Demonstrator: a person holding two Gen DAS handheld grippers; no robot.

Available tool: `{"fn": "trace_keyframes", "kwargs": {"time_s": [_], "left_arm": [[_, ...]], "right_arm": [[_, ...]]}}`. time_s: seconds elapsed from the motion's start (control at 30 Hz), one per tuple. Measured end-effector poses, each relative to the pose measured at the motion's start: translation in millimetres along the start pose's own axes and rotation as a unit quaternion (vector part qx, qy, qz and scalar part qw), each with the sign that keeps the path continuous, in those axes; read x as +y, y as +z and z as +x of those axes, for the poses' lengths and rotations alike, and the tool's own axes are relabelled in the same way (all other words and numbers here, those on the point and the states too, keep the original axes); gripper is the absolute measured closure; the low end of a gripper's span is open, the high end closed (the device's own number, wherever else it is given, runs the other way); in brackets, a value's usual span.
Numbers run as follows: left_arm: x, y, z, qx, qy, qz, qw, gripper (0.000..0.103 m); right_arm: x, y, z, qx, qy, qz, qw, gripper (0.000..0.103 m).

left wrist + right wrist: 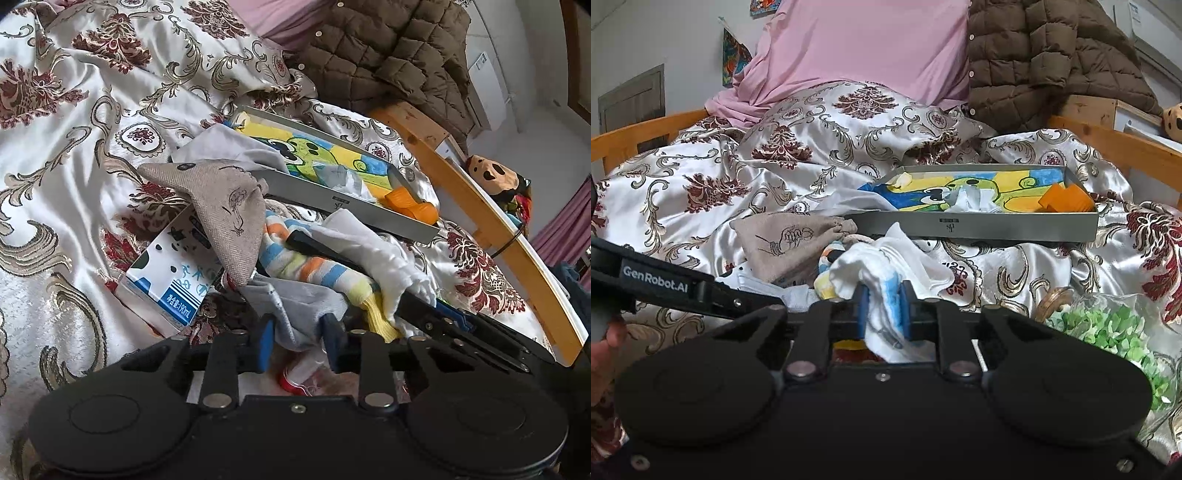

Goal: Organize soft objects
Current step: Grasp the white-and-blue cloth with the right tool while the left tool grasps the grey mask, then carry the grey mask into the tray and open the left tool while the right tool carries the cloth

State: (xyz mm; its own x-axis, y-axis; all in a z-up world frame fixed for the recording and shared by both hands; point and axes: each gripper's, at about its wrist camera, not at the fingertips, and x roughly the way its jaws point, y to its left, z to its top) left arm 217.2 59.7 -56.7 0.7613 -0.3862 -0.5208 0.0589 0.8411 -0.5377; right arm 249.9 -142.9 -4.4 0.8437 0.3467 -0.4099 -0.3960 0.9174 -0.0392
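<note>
1. Bedspread (66, 155) of shiny white satin with red and gold flourishes covers the whole bed, rumpled under a small heap of soft things.
2. Furthest left in the heap lies a milk carton (173, 269) on its side, with a beige cloth pouch (225, 221) draped over its upper end.
3. Just right of the pouch a striped sock (295, 258) in blue, orange and yellow bands lies across the pile.
4. The left gripper (297, 334) sits low in front of the heap with its blue pads pressed in on a fold of grey cloth (295, 306).
5. A white sock (882, 273) with a blue patch is bunched beside the striped one; the right gripper (882, 308) has its pads squeezed tight on it, nearly together.
6. Behind the heap rests a shallow grey tray (979, 229) lined with a bright cartoon picture, holding an orange piece (1067, 199) in its right corner and a crumpled pale cloth near the middle.
7. At the far right a clear bag of green bits (1115, 325) lies on the bedspread.
8. Against the headboard lean a pink pillow (864, 48) and, right of it, a brown quilted jacket (1045, 55).
</note>
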Motion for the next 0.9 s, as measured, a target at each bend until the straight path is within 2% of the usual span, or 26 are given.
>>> {"fn": "trace_keyframes", "kwargs": {"time_s": [0.27, 0.5, 0.77, 0.9], "left_arm": [[-5, 0, -5, -0.013, 0.009, 0.01, 0.9998, 0.096], [-17, 2, -20, -0.033, 0.007, 0.02, 0.9992, 0.099], [-37, 2, -56, -0.071, 0.0, 0.025, 0.9972, 0.099], [-47, 1, -74, -0.088, -0.001, 0.028, 0.9957, 0.099]], "right_arm": [[0, 4, -12, -0.013, -0.017, -0.013, 1.0, 0.099], [-4, 9, -34, -0.047, -0.018, -0.018, 0.999, 0.099], [-8, 9, -66, -0.075, -0.009, -0.025, 0.997, 0.099], [-8, 12, -80, -0.107, -0.002, -0.025, 0.994, 0.099]]}}
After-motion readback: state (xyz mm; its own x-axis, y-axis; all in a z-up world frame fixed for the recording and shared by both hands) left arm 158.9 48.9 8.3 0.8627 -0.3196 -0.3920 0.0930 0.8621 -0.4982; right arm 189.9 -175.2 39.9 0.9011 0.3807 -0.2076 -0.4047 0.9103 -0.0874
